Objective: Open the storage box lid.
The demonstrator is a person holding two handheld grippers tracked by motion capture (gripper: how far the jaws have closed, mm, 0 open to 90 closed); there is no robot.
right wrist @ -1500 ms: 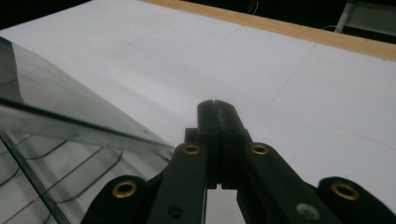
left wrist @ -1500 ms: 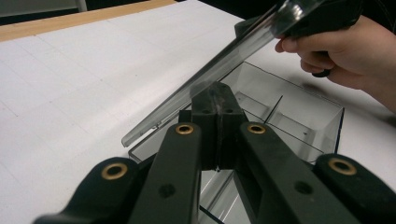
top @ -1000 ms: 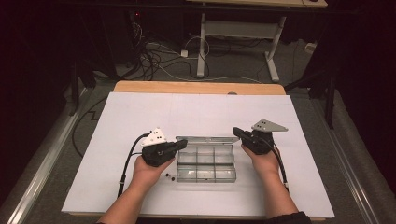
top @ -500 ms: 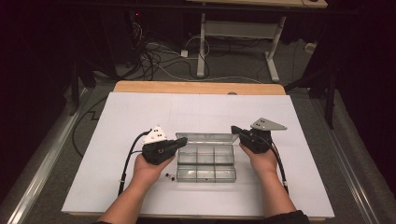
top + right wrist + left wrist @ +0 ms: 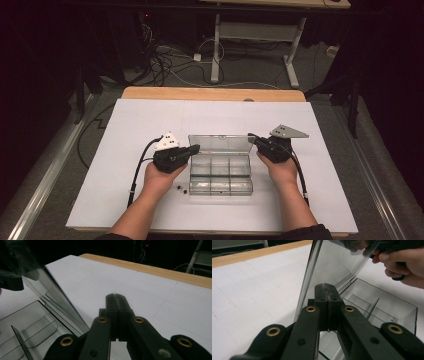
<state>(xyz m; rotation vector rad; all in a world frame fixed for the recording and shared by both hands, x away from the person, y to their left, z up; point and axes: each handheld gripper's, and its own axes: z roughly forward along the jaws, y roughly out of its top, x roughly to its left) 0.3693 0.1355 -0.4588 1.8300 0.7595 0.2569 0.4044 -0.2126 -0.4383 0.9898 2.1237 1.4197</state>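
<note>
So there's a clear plastic compartment box with a hinged lid [image 5: 220,172] sitting about mid-table on the white paper-covered table top [image 5: 125,125], a bit toward the person's side. The transparent lid [image 5: 220,143] stands up along the box's far edge, roughly upright, and the divided tray part lies flat in front of it. I can make out two rows of compartments through the plastic; whether anything's in them I can't tell.

The left gripper [image 5: 194,149] sits at the box's left end, its black tips right up at the left edge of the lid. In the left gripper view, the left gripper [image 5: 327,291] has its jaws pressed fully together with nothing pinched between them, and the lid's edge [image 5: 312,277] rises just behind the tips. Touching or a hair apart, can't say.

The right gripper [image 5: 251,138] is at the lid's right end, also closed tight on nothing. In its own view the right gripper [image 5: 116,300] points past the lid [image 5: 60,310] onto bare white paper, with the lid slanting along its left.

Other stuff around: two small dark bits [image 5: 182,189] lie on the paper just left of the box's near corner, close to the left hand [image 5: 159,175]. A strip of bare wooden table edge [image 5: 210,93] runs along the far side, and beyond that there's a tangle of cables on the floor [image 5: 165,60] and a white desk frame [image 5: 260,35]. Nothing sits between the grippers and the box.
</note>
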